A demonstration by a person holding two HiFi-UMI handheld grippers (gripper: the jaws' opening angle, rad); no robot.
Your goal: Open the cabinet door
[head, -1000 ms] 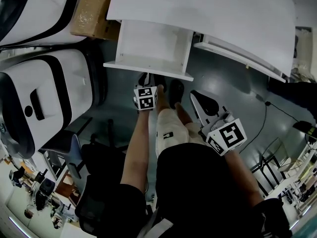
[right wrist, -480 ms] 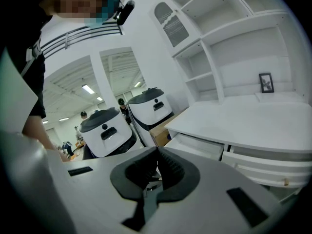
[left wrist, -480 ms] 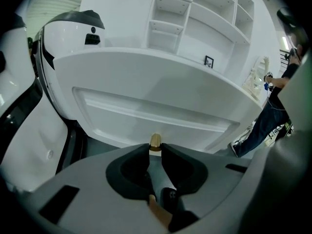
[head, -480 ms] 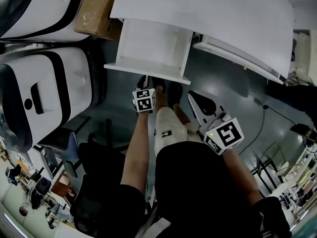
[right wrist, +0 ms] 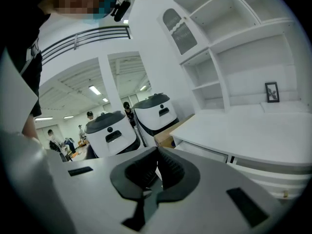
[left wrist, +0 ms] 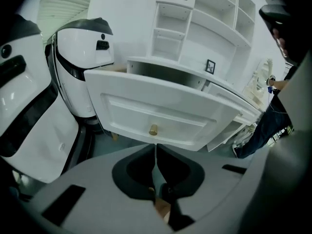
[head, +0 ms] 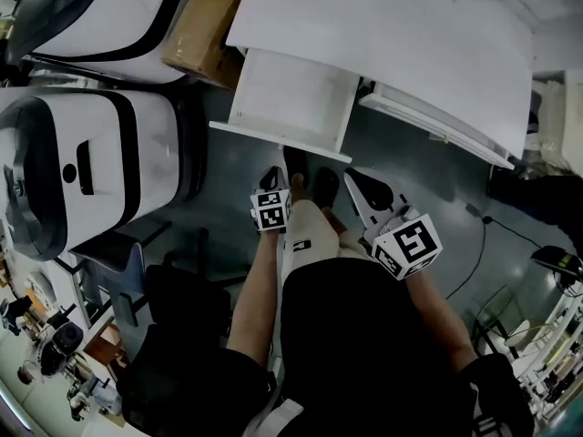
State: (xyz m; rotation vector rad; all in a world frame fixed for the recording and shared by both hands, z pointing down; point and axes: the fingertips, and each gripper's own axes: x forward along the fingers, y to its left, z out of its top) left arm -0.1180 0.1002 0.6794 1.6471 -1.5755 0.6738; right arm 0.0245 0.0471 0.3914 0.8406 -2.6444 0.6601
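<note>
My left gripper [left wrist: 156, 149] just closed, empty, facing the open white panelled cabinet door [left wrist: 146, 106]; right gripper [right wrist: 157, 155] shut, empty.

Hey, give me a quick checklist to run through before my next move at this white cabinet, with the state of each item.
1. Cabinet door swung open: ok.
2. Left gripper off the brass knob: ok. Its jaws have just closed with nothing between them, and the knob sits apart, ahead of them.
3. Right gripper empty: ok. It is shut on nothing.
4. Neighbouring door fully shut: cannot tell.
5. Inside of the cabinet free of things: cannot tell, since no view looks in.
</note>
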